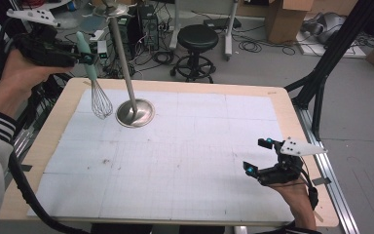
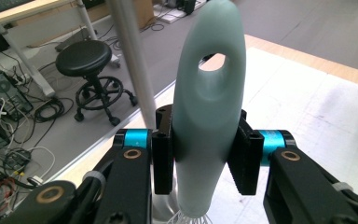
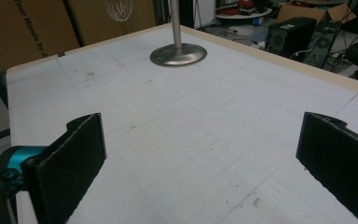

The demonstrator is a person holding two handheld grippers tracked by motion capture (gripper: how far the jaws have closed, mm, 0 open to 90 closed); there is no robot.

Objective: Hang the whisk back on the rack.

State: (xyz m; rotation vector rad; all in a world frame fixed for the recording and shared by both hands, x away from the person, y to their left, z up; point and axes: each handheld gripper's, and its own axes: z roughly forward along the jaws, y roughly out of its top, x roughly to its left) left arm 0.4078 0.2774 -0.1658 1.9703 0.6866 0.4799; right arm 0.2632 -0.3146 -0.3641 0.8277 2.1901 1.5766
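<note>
High view first: the left tongs (image 1: 88,58) are up in the air over the counter's far-left corner, pinching the pale green handle of a whisk (image 1: 95,80), whose wire head hangs down just above the white mat (image 1: 185,156), close beside the round base of a metal stand (image 1: 135,112). Left gripper view confirms the grip: both black pads clamped on the handle's lower half, with the hanging hole in the handle (image 2: 213,63) well above the pinch and the stand's pole (image 2: 135,70) rising just behind. Judging by that hole and that pole, the job looks like getting the whisk onto the stand, though the top of the stand runs out of frame, so any hook there can't be made out. To do it well, keep the handle squarely between the pads so it can't swivel, lift until the hole clears the top, and steer the wires clear of the pole. Over at the near-right corner, the right tongs (image 1: 257,156) hover low with jaws spread wide and nothing between them, as the right gripper view shows; they could come across and steady the base (image 3: 178,54) if the stand looks like tipping.
</note>
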